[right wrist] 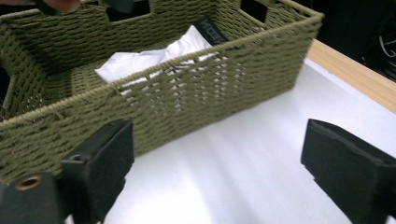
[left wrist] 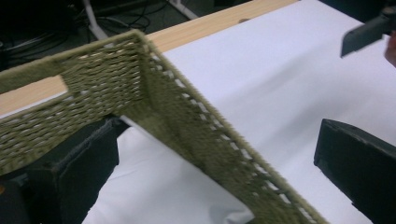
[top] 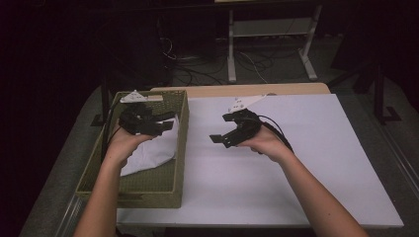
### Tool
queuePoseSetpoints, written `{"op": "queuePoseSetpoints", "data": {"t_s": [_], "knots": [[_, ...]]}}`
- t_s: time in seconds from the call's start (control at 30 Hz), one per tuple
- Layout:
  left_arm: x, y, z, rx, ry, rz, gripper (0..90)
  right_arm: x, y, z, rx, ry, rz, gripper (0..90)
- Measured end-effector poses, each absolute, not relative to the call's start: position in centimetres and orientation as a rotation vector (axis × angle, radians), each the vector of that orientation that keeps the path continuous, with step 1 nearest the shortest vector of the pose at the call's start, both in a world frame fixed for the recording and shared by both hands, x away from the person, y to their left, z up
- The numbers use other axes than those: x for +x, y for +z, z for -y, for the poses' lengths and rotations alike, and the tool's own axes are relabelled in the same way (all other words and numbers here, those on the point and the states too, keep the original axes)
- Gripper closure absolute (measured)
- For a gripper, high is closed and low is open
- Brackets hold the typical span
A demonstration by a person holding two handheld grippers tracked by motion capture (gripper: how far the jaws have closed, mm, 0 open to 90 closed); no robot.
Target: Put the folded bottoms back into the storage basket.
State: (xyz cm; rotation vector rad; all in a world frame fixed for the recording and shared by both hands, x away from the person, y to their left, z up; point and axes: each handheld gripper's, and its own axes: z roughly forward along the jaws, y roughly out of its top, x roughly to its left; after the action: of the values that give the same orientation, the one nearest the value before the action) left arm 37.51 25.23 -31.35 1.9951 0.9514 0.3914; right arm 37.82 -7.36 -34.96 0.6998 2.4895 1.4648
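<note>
White cloth (top: 148, 154), folded or bundled, is seen lying inside the woven green basket (top: 180, 143), which is set at the left edge of the counter (top: 296, 163); a white sheet is spread over the counter, and a strip of bare wood is left showing along its far edge. The cloth is rested on the basket floor toward the near and middle part, just beside the right wall, and a small dark label is visible on it in the right gripper view. The left gripper (top: 165, 123) is held above the basket, over the cloth, with its jaws spread apart and nothing between them. The right gripper (top: 221, 139) is held over the bare sheet, near the basket's right wall, its jaws likewise apart and empty. The placing of the cloth is judged to be done; only withdrawal appears to be left.
</note>
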Motion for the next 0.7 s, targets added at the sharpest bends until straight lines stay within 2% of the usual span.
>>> {"op": "queuePoseSetpoints", "data": {"t_s": [0.27,0.7], "knots": [[36.1,-31.7,-23.8,2.005,0.342,-0.871,0.0,37.4,-35.2,10.1,0.724,1.431,-2.474,0.0],[33.2,-32.2,-22.5,1.998,0.3,-0.747,0.0,35.3,-35.0,15.6,0.758,1.424,-2.416,0.0]]}}
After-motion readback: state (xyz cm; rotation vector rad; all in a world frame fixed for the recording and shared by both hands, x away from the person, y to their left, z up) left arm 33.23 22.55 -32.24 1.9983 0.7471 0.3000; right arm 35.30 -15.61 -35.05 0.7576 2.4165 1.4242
